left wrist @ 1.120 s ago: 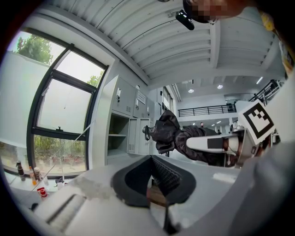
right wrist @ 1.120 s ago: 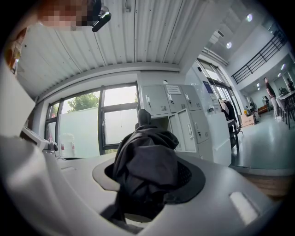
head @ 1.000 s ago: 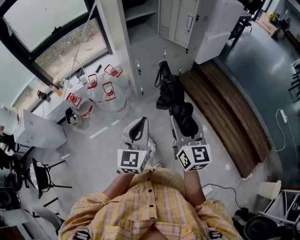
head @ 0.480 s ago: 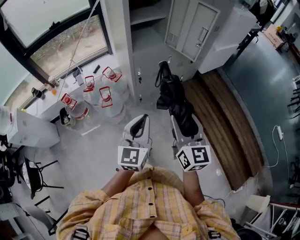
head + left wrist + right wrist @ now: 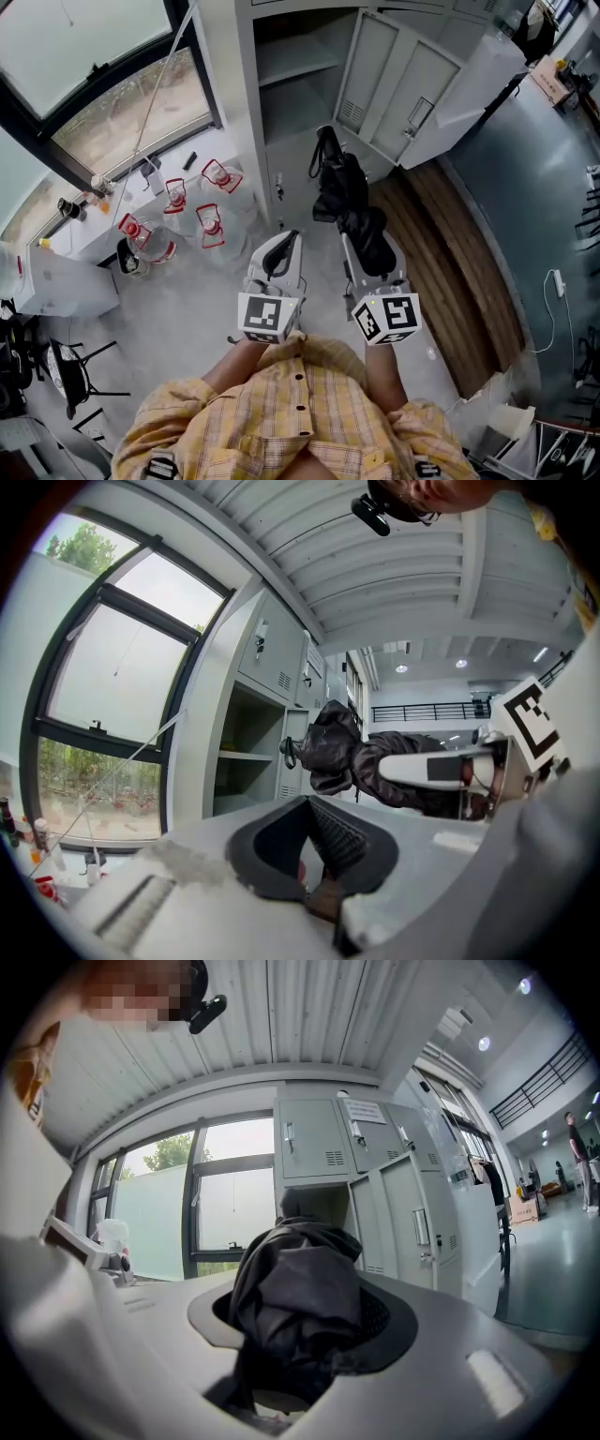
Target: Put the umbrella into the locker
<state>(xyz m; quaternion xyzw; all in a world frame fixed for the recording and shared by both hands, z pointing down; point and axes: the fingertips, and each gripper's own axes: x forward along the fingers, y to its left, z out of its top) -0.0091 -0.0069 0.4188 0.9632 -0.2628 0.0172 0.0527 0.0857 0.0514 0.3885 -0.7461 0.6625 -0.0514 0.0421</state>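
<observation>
1. Black, glossy fabric, bunched in loose folds: from the head view the umbrella [image 5: 349, 199] is folded shut. A thin strap loop at its far end points toward the locker [image 5: 298, 98]. It hangs in the air just short of the locker's open compartment, not inside it.
2. Same view: both my forearms reach straight out toward the locker, side by side and level. My right gripper [image 5: 368, 251] is clenched on the umbrella's near end. My left gripper [image 5: 275, 259] rides just beside it, on the side away from the locker's swung-open doors.
3. Left gripper view: my left gripper [image 5: 314, 847] has its jaws released. The ribbed pads stand apart with nothing between them. Past them the umbrella [image 5: 352, 759] lies level in my right gripper [image 5: 441, 769], with its strap end nearest the locker [image 5: 246, 761].
4. Right gripper view: my right gripper [image 5: 302, 1340] is grasping the umbrella [image 5: 295, 1302]. The dark cloth swells up between the jaws and spills over their pads. Straight beyond it stands the locker [image 5: 317, 1206], its compartment open and facing me.
</observation>
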